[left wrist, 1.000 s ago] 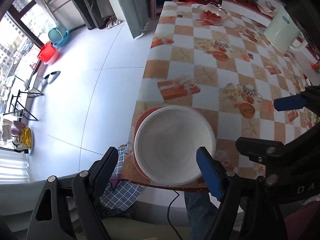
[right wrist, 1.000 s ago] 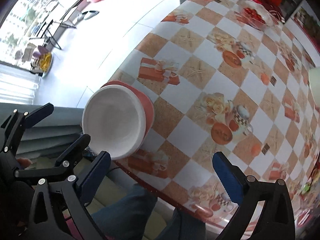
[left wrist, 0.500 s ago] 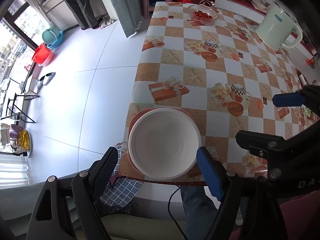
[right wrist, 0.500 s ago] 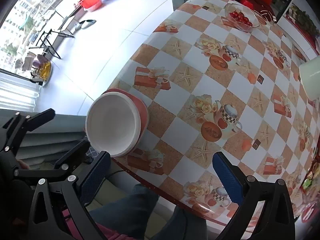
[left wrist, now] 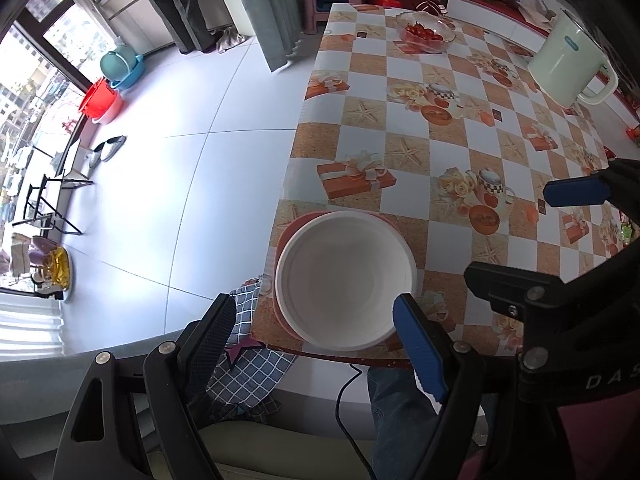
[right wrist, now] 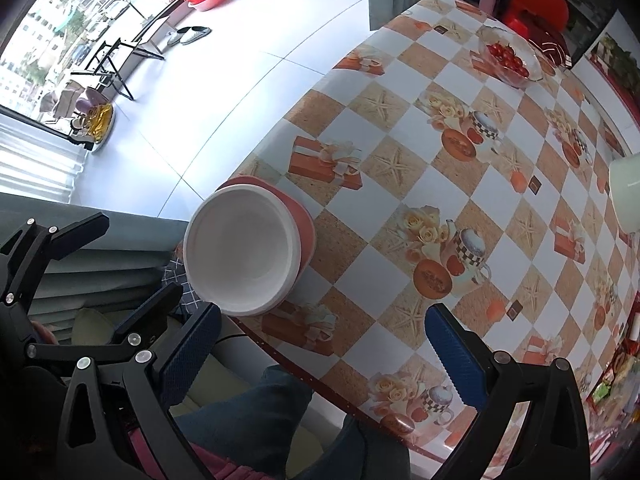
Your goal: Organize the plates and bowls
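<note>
Near table corner, white bowl mouth-up inside pink bowl.

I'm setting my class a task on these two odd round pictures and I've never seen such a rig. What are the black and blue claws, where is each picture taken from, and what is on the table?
The claws are two hand-held grippers; a person carries one in each hand. Each has a wide-angle camera looking along its fingers, so the pictures bulge. One picture comes from the left gripper, the other from the right gripper. Both are open and hold nothing. On the table, near its edge, a white bowl sits nested in a pink bowl. Farther off are a glass dish of tomatoes and a pale kettle. The cups and gift boxes are only printed on the tablecloth.
</note>
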`<move>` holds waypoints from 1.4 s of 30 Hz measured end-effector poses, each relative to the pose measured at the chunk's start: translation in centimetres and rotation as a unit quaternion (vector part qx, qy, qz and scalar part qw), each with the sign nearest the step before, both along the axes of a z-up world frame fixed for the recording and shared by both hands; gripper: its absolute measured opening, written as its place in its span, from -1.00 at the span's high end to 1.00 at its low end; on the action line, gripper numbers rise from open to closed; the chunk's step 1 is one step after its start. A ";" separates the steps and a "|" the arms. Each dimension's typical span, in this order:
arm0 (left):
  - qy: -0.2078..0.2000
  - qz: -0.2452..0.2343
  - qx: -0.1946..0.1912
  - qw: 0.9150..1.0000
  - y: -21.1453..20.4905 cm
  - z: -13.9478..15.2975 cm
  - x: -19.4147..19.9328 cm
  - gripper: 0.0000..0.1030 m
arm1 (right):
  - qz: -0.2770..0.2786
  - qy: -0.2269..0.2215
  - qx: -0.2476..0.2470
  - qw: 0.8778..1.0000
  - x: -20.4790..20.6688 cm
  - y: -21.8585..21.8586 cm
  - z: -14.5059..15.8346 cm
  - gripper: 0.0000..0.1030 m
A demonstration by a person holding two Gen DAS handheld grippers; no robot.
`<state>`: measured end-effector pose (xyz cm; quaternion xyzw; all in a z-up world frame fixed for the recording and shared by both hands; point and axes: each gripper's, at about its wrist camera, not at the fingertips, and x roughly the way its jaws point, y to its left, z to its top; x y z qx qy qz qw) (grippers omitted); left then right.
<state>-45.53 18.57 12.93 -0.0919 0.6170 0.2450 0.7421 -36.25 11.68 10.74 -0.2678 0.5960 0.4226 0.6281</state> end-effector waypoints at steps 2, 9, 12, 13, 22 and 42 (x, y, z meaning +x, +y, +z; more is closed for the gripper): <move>0.002 0.001 0.002 1.000 -0.1 0.0 0.0 -0.62 | 0.000 0.002 -0.001 1.000 0.0 0.0 -0.1 -0.99; 0.002 0.002 0.004 1.000 -0.2 0.0 -0.1 -0.62 | -0.001 0.002 -0.002 1.000 0.0 -0.1 -0.1 -0.99; 0.004 0.003 0.002 1.000 -0.3 0.0 -0.2 -0.62 | -0.005 0.006 -0.004 1.000 -0.1 -0.3 -0.3 -0.99; 0.005 0.003 0.001 1.000 -0.3 0.0 -0.2 -0.62 | -0.006 0.007 -0.005 1.000 -0.1 -0.4 -0.3 -0.99; 0.008 0.002 0.002 1.000 -0.6 -0.1 -0.4 -0.62 | -0.009 0.012 -0.007 1.000 -0.3 -0.7 -0.7 -0.99; 0.013 -0.003 0.002 1.000 -0.8 -0.2 -0.2 -0.62 | -0.012 0.017 -0.009 1.000 -0.1 -0.7 -0.8 -0.99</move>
